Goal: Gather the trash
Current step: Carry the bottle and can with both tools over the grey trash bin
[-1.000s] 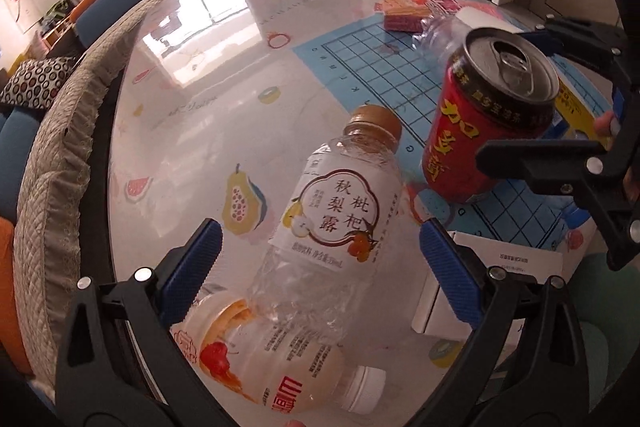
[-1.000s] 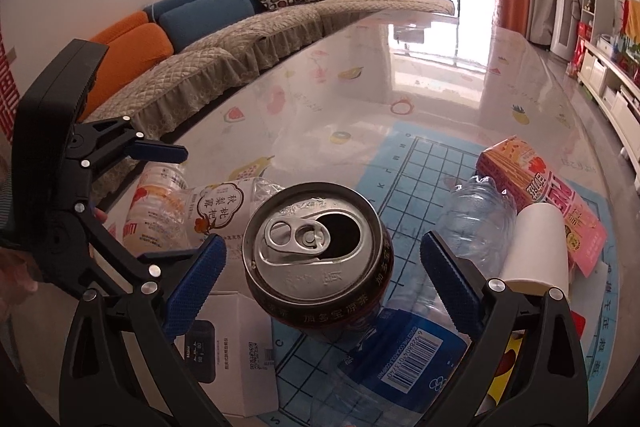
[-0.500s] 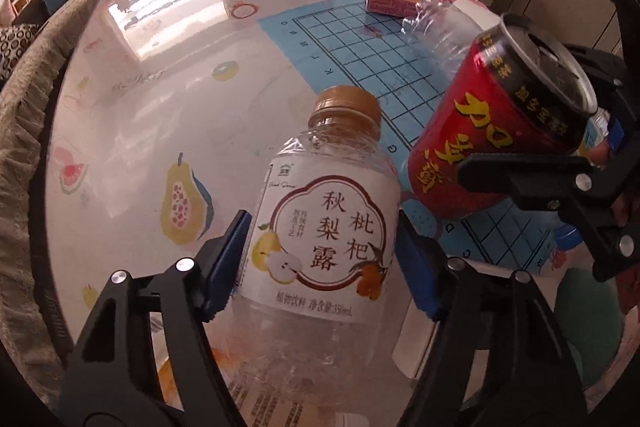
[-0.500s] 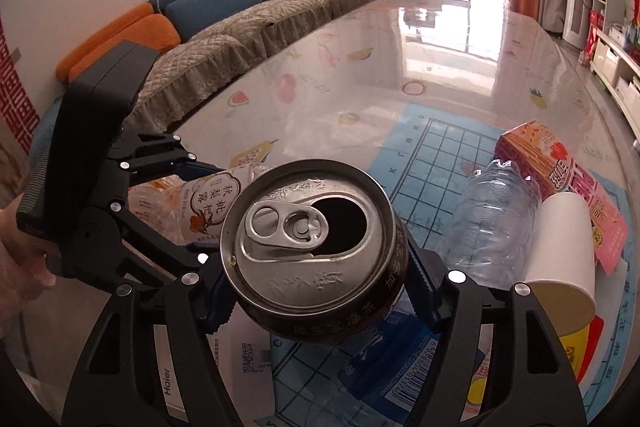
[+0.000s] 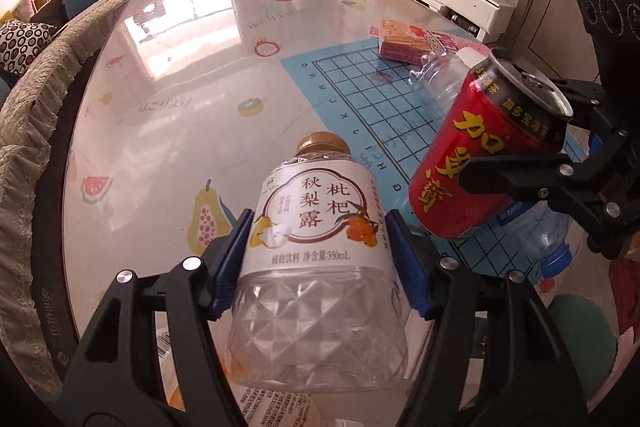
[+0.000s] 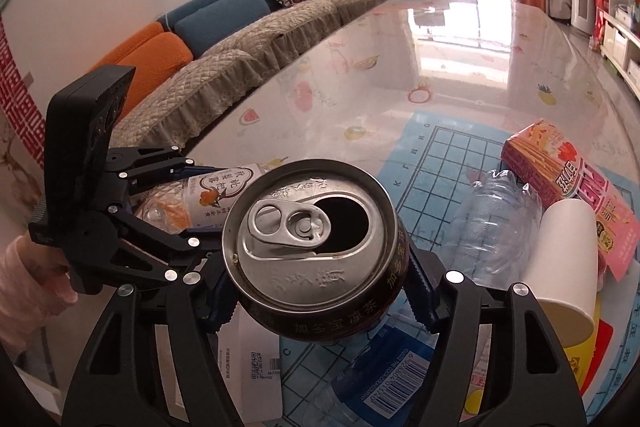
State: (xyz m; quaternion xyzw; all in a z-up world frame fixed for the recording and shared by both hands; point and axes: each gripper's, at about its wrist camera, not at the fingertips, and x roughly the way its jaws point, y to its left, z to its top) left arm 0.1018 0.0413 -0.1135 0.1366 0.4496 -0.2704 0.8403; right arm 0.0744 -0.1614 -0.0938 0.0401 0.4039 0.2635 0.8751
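My left gripper (image 5: 318, 255) is shut on a clear pear-drink bottle (image 5: 316, 243) with a brown cap and white label, held above the table. My right gripper (image 6: 316, 287) is shut on an opened red drink can (image 6: 312, 247), also lifted; the can shows in the left wrist view (image 5: 480, 155) to the right of the bottle. The bottle and left gripper show in the right wrist view (image 6: 212, 191) at the left.
On the blue grid mat (image 5: 376, 99) lie a crushed clear bottle (image 6: 492, 223), a white paper cup (image 6: 560, 259), a pink snack box (image 6: 572, 187) and a blue-labelled bottle (image 6: 376, 379). A white carton (image 6: 256, 359) lies below the can. A sofa (image 6: 224, 67) borders the table.
Both grippers have closed on their items and lifted them: the left on the bottle, the right on the can. The orange-label bottle has dropped out of the left view.
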